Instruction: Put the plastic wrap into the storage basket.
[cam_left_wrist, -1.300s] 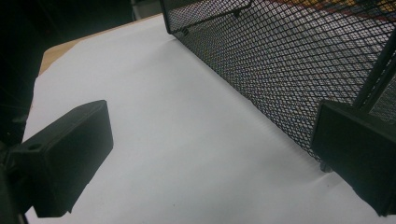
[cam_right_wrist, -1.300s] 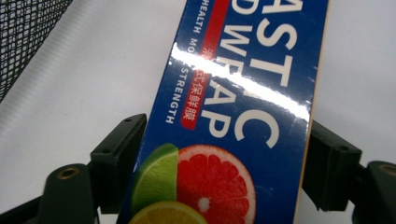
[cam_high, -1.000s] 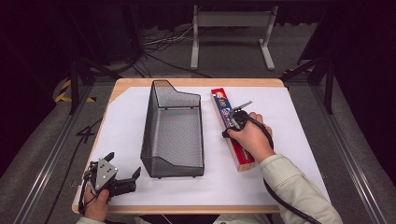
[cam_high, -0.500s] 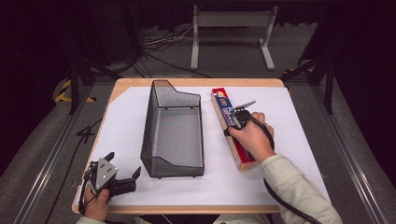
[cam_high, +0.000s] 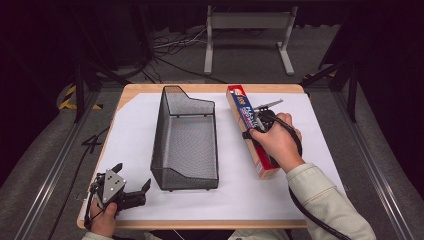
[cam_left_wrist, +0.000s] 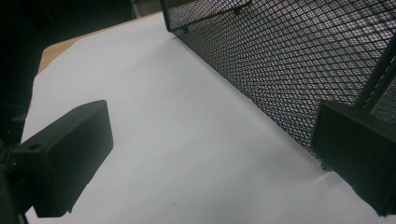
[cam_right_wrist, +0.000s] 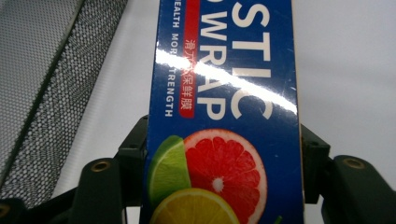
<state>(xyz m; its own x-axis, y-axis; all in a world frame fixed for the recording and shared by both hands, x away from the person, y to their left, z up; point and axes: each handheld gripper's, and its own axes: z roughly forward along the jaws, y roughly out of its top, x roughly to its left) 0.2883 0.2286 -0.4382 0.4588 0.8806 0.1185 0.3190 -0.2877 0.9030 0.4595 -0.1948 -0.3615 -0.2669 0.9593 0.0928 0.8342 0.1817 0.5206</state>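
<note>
You work on a white sheet (cam_high: 135, 130) over a wooden table (cam_high: 210, 88), in a dark room with grey floor. The plastic wrap box (cam_high: 248, 125), lettered "WRAP" and "STRENGTH", lies right of the mesh basket (cam_high: 185, 145), near the sheet's bare right margin. Your right gripper (cam_high: 261, 120) is clamped across it. Your left gripper (cam_high: 131, 186) gapes empty by the basket's near-left corner.

The plastic wrap box (cam_right_wrist: 224, 116) reads "…STIC WRAP" beside "…EALTH MOR… STRENGTH"; its small red label's Chinese characters are hardly legible.
</note>
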